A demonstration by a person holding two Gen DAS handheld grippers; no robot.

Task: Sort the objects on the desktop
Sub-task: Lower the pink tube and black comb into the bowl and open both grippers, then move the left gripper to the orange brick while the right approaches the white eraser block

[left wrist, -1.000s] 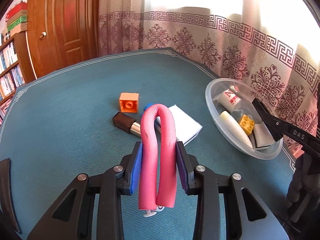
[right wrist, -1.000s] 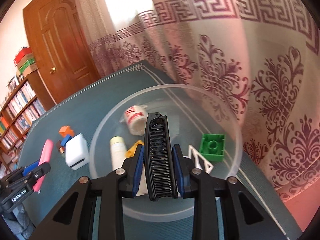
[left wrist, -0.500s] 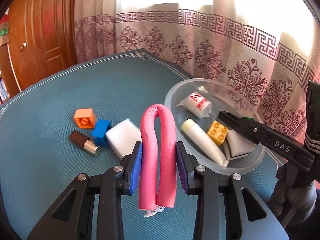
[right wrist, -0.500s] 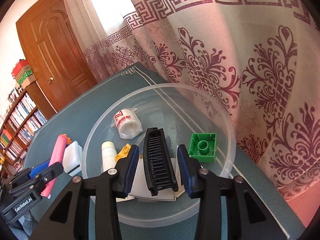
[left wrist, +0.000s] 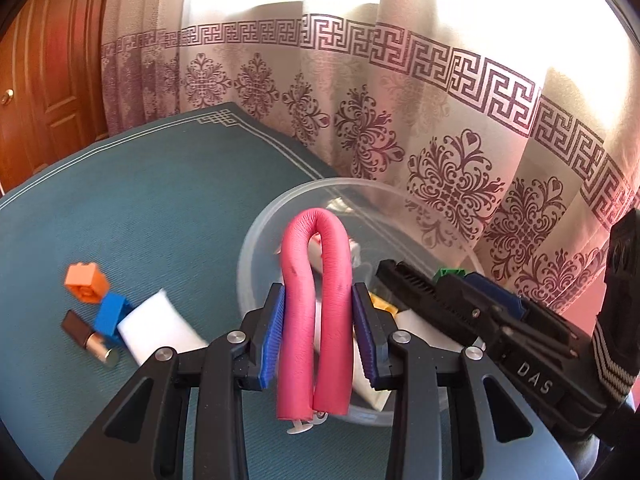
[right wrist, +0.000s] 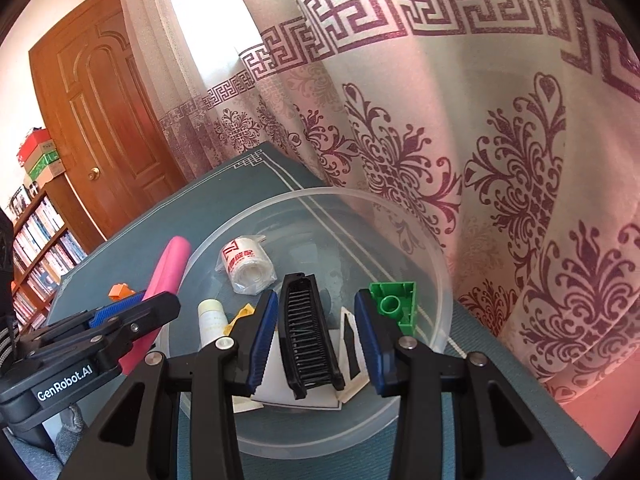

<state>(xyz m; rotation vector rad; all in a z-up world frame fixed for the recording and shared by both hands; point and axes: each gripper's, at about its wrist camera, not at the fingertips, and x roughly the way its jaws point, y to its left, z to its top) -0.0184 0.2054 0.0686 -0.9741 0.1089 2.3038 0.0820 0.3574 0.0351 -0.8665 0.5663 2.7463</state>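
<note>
My left gripper (left wrist: 318, 292) is shut on a pink foam curler (left wrist: 316, 280) bent into a U, and holds it just over the near rim of the clear plastic bowl (left wrist: 256, 240). In the right wrist view the same curler (right wrist: 168, 272) hangs at the bowl's (right wrist: 440, 264) left edge. A black comb (right wrist: 308, 336) lies inside the bowl on a white card (right wrist: 320, 396). My right gripper (right wrist: 315, 300) is open around the comb, with a gap showing at each pad.
The bowl also holds a wrapped tape roll (right wrist: 248, 264), a green brick (right wrist: 394, 306), a white tube (right wrist: 212, 320) and a yellow brick (right wrist: 240, 316). On the teal table lie an orange brick (left wrist: 86, 282), a blue brick (left wrist: 112, 314), a white block (left wrist: 156, 328) and a lipstick (left wrist: 90, 338). Curtain hangs behind.
My left gripper has carried the curler rightward to the bowl's rim. My right gripper has let go of the black comb, which now rests in the bowl.
</note>
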